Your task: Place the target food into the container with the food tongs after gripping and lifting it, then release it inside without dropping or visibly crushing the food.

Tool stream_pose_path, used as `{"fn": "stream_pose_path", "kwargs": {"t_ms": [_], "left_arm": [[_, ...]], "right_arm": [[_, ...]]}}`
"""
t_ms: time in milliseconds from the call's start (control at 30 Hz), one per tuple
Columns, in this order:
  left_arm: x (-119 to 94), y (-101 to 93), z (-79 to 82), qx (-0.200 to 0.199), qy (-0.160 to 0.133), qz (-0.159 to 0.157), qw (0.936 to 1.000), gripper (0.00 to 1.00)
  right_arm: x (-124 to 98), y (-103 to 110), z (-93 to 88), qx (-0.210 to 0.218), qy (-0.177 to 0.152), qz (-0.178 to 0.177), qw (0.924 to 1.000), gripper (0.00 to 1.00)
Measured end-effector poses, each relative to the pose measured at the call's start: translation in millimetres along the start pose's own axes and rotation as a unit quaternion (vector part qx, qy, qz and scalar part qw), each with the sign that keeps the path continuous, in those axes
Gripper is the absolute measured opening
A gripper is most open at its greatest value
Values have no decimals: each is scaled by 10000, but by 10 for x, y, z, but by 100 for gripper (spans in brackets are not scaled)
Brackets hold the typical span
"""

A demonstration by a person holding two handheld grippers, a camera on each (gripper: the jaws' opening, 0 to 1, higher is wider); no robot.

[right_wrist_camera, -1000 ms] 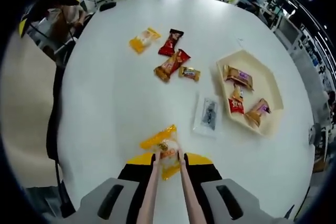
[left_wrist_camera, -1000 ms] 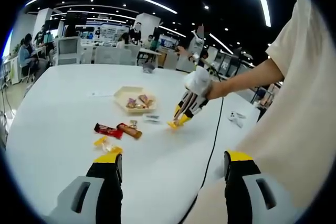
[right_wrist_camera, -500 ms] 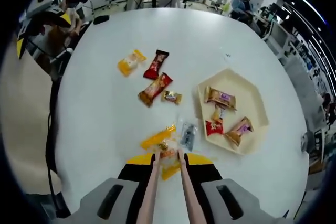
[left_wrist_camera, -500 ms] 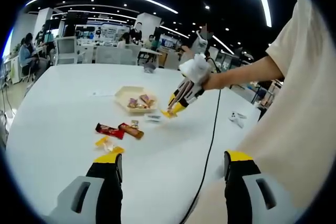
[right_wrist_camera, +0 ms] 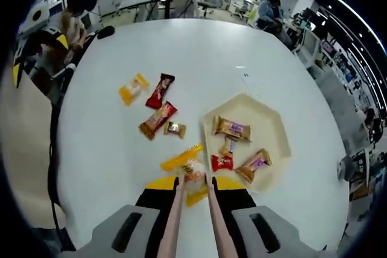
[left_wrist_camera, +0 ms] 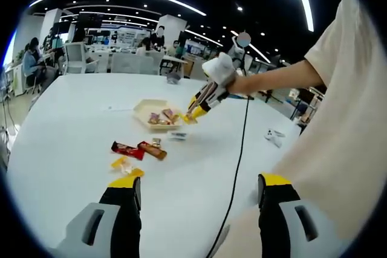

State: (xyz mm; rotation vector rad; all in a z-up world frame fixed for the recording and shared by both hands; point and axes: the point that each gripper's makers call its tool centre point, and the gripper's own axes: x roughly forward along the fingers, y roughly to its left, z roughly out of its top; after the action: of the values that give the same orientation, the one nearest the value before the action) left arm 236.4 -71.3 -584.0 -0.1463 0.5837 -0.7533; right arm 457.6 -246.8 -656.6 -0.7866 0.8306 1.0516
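Yellow snack packet (right_wrist_camera: 188, 170) hangs clamped in tongs (right_wrist_camera: 192, 209) clenched by the right gripper (right_wrist_camera: 192, 193); the tray (right_wrist_camera: 273, 126) lies just ahead, slightly right. Left gripper (left_wrist_camera: 196, 194) is released.

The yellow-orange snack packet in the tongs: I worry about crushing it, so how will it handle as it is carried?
The yellow-orange plastic snack packet probably flexes: its free end sticks out sideways past the pink tongs. It seems light, staying pinched above the cream hexagonal tray. The glossy wrapper may slip if the right hand-held gripper eases.
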Motion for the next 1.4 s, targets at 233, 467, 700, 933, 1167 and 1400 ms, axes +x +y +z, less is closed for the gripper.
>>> {"fn": "stream_pose_path", "kwargs": {"t_ms": [233,467,700,933,1167,1400], "left_arm": [[7,17,1,-12,-15,47,10000,80],[-15,78,29,-29,-68,166,9998,81],[-34,133,64,-2,-123,274,9995,81],[-26,157,109,5,-174,322,9993,84],[-25,160,104,-2,-162,320,9994,84],[-20,176,100,-19,-141,323,9994,83]], "right_arm": [[-38,-102,80,-13,-43,-83,10000,21],[-41,-251,142,31,-95,-184,9998,21],[-37,-361,208,6,-130,-242,9996,21],[-46,-450,258,-23,-147,-273,9995,21],[-54,-511,297,-38,-155,-302,9994,21],[-44,-584,344,-147,-124,-330,9993,21]]}}
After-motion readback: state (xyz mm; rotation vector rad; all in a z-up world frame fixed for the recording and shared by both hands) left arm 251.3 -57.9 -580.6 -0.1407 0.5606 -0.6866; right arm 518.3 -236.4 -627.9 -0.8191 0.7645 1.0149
